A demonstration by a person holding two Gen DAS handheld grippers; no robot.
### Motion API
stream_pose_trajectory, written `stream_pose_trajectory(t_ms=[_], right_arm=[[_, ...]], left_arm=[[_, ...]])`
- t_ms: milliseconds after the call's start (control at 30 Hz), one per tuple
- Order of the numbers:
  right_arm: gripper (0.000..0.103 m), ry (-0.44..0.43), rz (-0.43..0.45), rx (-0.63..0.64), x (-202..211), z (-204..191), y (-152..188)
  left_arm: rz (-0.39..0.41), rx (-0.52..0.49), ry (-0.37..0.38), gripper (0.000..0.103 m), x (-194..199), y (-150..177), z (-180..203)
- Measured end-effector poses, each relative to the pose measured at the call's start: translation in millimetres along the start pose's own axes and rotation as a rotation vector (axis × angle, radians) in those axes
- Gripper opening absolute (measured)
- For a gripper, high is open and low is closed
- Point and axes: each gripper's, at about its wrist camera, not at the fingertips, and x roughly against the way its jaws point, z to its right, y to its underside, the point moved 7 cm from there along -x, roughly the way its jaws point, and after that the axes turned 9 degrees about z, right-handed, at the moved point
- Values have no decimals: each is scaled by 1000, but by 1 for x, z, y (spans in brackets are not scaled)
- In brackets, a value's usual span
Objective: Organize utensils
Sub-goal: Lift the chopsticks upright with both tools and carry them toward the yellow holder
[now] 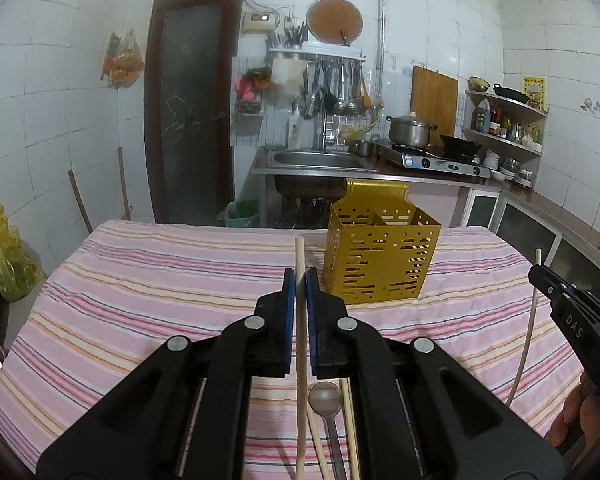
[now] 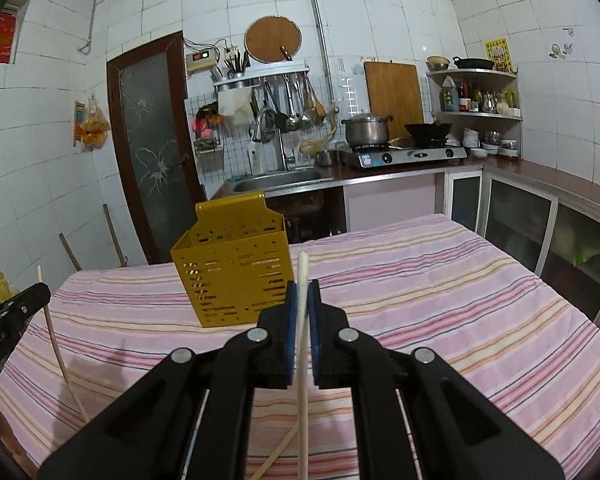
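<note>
We count two claws, each clamped on one chopstick: the left claw (image 1: 300, 280) pinches a tan chopstick (image 1: 299, 256), and the right claw (image 2: 302, 292) pinches a paler chopstick (image 2: 303, 276). One gold perforated utensil holder (image 1: 380, 260) stands upright on the striped tabletop (image 1: 140, 280), just beyond both claws. Below the left claw, on the cloth, we see one metal spoon (image 1: 325, 398) and two more chopsticks (image 1: 350, 432) lying beside it.

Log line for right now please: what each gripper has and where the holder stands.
left gripper: shut on chopstick | right gripper: shut on white chopstick | gold holder: upright on striped cloth | spoon: on cloth
</note>
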Motion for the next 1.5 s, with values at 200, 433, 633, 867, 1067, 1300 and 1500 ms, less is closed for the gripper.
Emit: stream_pose_trajectory(t_ms=[200, 433, 633, 867, 1067, 1300, 1500], right_arm=[[6, -7, 65, 18, 14, -4, -15], [6, -10, 107, 42, 10, -11, -31], [6, -11, 117, 59, -1, -15, -42], [6, -20, 121, 75, -14, -20, -50], [6, -23, 128, 77, -19, -17, -56], [6, -4, 65, 33, -21, 2, -50], [6, 23, -33, -11, -24, 26, -32]], left_arm=[[51, -13, 0, 4, 8, -7, -1], [74, -1, 9, 4, 6, -18, -3], [90, 6, 14, 4, -2, -30, -2], [100, 23, 31, 4, -14, -47, 1], [110, 26, 34, 4, -21, -55, 3], [90, 20, 34, 4, -25, -49, 2], [78, 37, 27, 4, -27, -46, -3]])
